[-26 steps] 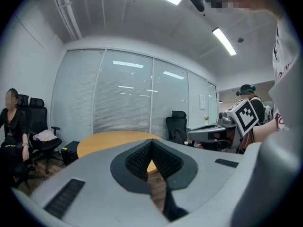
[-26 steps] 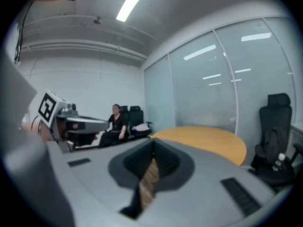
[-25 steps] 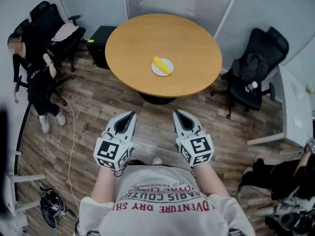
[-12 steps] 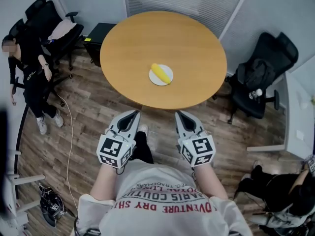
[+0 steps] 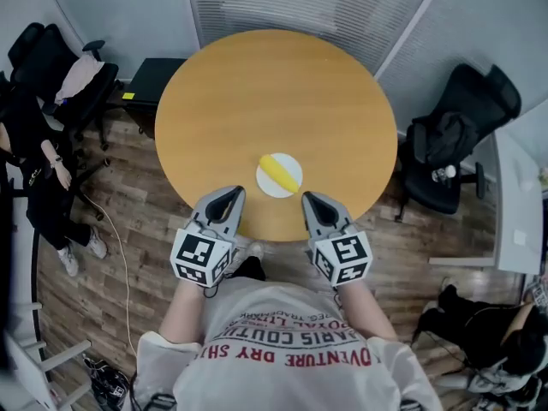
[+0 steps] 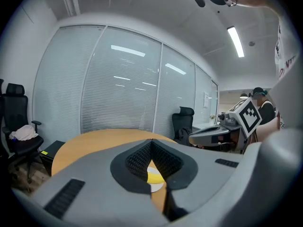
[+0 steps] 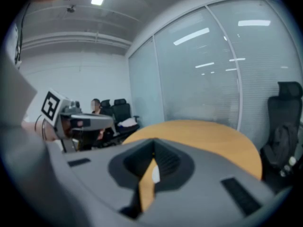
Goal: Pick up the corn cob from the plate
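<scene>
A yellow corn cob lies on a small white plate near the front edge of the round wooden table. My left gripper hovers just left of the plate and my right gripper just right of it, both over the table's near rim. Both are shut with nothing in them. In the left gripper view the corn cob and plate show through the gap below the shut left gripper. The right gripper view shows a sliver of the plate behind the shut right gripper.
A black office chair stands right of the table, and another chair with clothes on it at the left. A person sits at the far left. A black box sits on the floor beside the table. Glass walls stand behind.
The table and plate have come much closer. Both grippers moved forward from over the floor to the table's near edge, either side of the plate. Both stayed shut.
</scene>
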`<state>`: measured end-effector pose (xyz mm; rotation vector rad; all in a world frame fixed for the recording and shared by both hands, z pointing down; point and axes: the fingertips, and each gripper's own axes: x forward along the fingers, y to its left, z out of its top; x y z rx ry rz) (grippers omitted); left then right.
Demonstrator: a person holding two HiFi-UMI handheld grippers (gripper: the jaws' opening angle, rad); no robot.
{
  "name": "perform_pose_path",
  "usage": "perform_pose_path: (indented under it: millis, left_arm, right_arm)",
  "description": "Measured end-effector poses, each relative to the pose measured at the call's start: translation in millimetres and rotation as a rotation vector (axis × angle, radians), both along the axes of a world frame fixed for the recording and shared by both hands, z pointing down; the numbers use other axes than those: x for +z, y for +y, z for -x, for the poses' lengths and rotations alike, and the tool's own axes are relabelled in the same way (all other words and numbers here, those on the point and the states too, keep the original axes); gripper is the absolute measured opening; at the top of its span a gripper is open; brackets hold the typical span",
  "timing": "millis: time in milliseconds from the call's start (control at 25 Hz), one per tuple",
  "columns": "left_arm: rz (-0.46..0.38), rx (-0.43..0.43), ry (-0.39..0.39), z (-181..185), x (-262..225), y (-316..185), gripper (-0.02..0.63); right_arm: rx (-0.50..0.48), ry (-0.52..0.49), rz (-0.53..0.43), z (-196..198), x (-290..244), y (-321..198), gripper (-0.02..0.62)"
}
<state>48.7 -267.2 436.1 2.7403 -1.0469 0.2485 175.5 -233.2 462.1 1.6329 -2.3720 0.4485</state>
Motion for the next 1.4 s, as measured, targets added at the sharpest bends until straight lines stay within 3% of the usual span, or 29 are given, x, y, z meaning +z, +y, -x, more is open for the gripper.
perform_pose_path:
  millis: [320,560,760,1000,1160,1400]
  left_arm:
    - [0.034,0.042,0.027,3.1,21.0,-83.5,0.035]
    - [0.07,0.043,0.041,3.5,47.5,-98.3,0.035]
    - [0.102,0.007,0.047,4.9,71.7,-98.0,0.035]
    - [0.084,-0.098,0.003,10.7,92.1,-100.0,0.034]
    - [0.112,-0.135,-0.001,15.0,102.2,-96.8,0.035]
    - [0.179,-0.207,0.005,26.6,123.6,-84.4,0.035]
  right_arm:
    - [0.001,-0.002,0.047,12.2,22.7,-83.2,0.025]
    - [-0.018,-0.003,0.13,5.4,56.0,-104.5,0.025]
    - [-0.09,0.022,0.258,5.5,103.8,-109.9,0.025]
    - [-0.266,0.145,0.392,14.3,166.3,-113.6,0.221]
    - [-0.349,0.249,0.459,22.4,202.9,-121.1,0.264]
    - [-0.389,0.328,0.602,24.7,250.4,-127.2,0.278]
